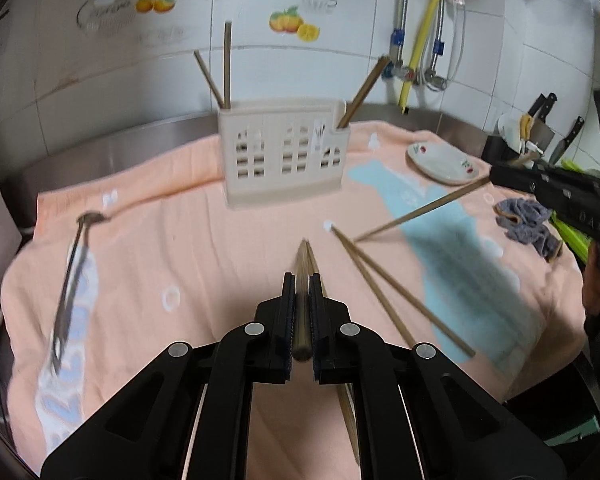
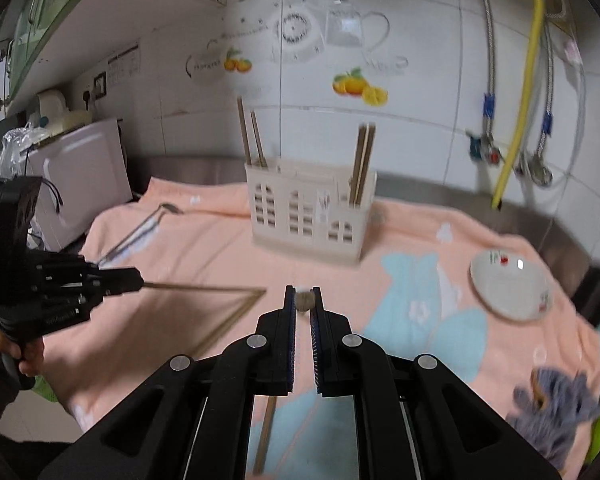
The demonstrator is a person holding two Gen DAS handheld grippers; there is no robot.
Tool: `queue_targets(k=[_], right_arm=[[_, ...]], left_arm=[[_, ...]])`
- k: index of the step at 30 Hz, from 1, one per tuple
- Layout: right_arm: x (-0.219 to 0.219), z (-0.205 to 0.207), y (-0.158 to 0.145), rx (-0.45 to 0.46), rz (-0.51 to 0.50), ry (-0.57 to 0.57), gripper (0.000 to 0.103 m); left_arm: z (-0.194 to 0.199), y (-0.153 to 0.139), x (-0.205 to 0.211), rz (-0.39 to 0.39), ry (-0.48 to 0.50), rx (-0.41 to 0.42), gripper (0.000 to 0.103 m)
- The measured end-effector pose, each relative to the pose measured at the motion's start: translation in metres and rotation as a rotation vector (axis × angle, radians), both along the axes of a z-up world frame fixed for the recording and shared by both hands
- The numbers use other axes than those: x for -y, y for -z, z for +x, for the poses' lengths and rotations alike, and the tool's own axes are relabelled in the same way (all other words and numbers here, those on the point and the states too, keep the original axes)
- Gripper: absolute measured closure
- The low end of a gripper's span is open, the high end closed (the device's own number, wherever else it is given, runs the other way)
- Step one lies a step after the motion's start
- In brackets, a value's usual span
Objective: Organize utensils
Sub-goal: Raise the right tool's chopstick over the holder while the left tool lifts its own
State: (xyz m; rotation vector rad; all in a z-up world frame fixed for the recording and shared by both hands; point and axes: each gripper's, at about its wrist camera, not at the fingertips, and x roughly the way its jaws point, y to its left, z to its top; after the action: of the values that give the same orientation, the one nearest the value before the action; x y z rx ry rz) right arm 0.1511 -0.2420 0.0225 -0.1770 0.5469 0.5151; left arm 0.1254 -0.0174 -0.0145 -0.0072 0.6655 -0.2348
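The left gripper point(image 1: 302, 280) is seen at lower centre, jaws closed on a chopstick point(image 1: 302, 312). The right gripper point(image 2: 303, 294) is likewise clamped on a chopstick point(image 2: 305, 300), held level at lower centre.

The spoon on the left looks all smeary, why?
Left wrist view: the spoon is streaked by motion blur near the stretched fisheye edge, while the left hand-held gripper stays sharp. Right wrist view: the cloth and plate smear too.
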Motion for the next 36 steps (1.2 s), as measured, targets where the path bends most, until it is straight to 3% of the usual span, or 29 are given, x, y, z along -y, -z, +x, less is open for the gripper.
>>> queue_targets(k=[11, 17, 27, 36], right_arm=[[-0.024, 0.063, -0.102, 0.077, -0.008, -0.057, 0.096], [-0.041, 0.105, -0.138, 0.095, -0.033, -0.039, 0.096], [-0.044, 0.154, -0.142, 0.072, -0.051, 0.032, 0.096], [-0.053, 0.18, -0.114, -0.002, -0.075, 0.021, 0.096]], left_arm=[[0.037, -0.037, -0.007, -0.036, 0.035, 0.041, 0.097], [0.06, -0.062, -0.01, -0.027, 0.049, 0.074, 0.097], [0.093, -0.131, -0.01, -0.038, 0.056, 0.196, 0.098], [0.129, -0.193, -0.005, -0.021, 0.009, 0.348, 0.098]])
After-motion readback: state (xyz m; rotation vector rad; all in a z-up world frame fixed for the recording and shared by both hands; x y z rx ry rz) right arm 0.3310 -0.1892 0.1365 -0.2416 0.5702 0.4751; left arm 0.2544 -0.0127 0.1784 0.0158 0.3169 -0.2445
